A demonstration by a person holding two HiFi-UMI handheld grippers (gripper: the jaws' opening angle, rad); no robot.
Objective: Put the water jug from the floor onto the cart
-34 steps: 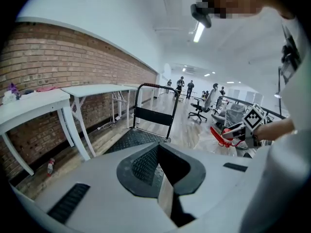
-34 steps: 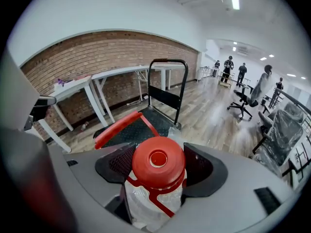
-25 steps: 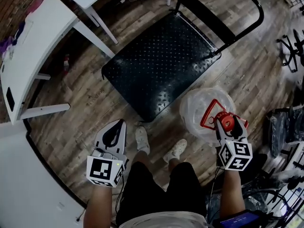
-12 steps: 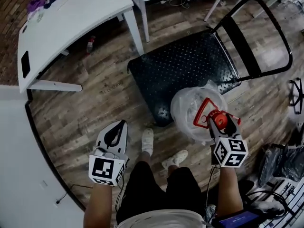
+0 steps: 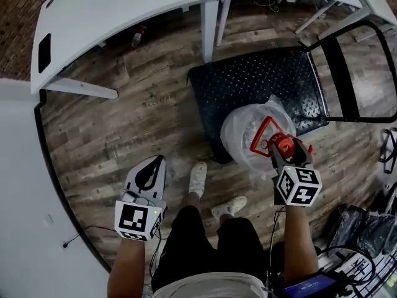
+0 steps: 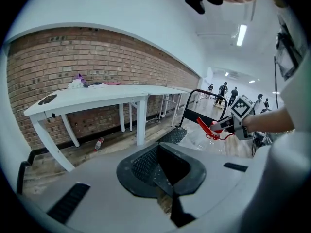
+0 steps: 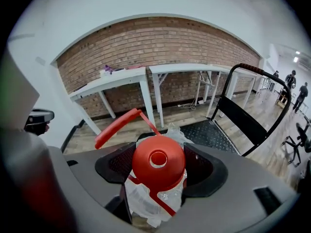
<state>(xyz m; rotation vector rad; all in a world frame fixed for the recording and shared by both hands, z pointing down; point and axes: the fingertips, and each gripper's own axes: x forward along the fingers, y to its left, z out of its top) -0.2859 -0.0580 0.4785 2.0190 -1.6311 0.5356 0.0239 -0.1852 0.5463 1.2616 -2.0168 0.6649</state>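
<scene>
The water jug (image 5: 247,131) is clear plastic with a red cap (image 5: 285,146) and a red carry handle (image 5: 260,143). It hangs off the floor at the near edge of the black studded cart (image 5: 260,82). My right gripper (image 5: 286,153) is shut on the jug's neck just under the cap (image 7: 158,160), with a jaw on each side. The cart deck (image 7: 209,132) and its black tube handle (image 7: 252,71) lie ahead. My left gripper (image 5: 155,164) hangs over the wood floor to the left, shut and holding nothing. The jug's body is partly hidden behind the right gripper.
White tables (image 5: 124,8) stand beyond the cart, one with a dark phone (image 5: 44,53) on it. A small bottle (image 5: 139,35) lies on the floor under them. The person's shoes (image 5: 198,177) are between the grippers. Black bags (image 5: 366,228) and chair legs crowd the right side.
The right gripper has carried the jug from the floor beside the cart to the cart's near edge. The left gripper has stayed shut and low at the left.
</scene>
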